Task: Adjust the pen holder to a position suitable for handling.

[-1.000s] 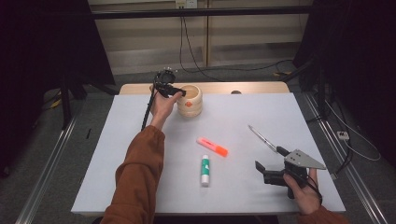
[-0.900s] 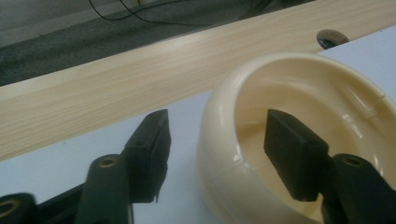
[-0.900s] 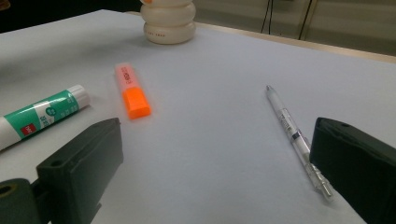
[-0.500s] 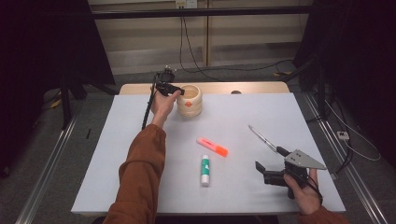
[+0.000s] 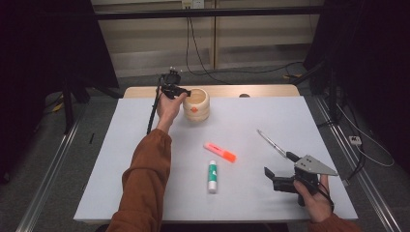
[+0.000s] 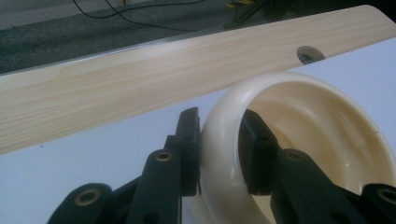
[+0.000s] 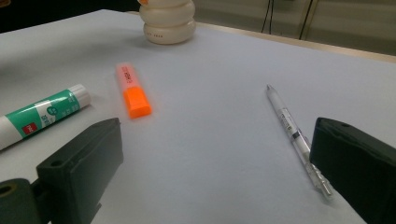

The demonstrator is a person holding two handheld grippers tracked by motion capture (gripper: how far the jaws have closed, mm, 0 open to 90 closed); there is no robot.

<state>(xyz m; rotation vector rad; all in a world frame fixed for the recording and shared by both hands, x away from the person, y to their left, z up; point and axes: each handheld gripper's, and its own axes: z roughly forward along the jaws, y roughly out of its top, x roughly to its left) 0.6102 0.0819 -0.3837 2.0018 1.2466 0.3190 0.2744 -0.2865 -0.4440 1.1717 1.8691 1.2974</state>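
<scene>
White table (image 5: 121, 159), left gripper (image 6: 219, 154) clamping cream cup (image 6: 317, 121) rim.

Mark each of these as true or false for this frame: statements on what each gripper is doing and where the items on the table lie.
1. The left gripper is clamped on the rim of the cream holder. True.
2. The right gripper holds the pen. False: its jaws are wide open with nothing between them, and the pen lies on the table.
3. The orange highlighter is inside the holder. False: it lies on the white table, near the glue stick.
4. The glue stick lies on its side. True.
5. The pen touches the highlighter. False: they lie apart, with bare table between them.
</scene>
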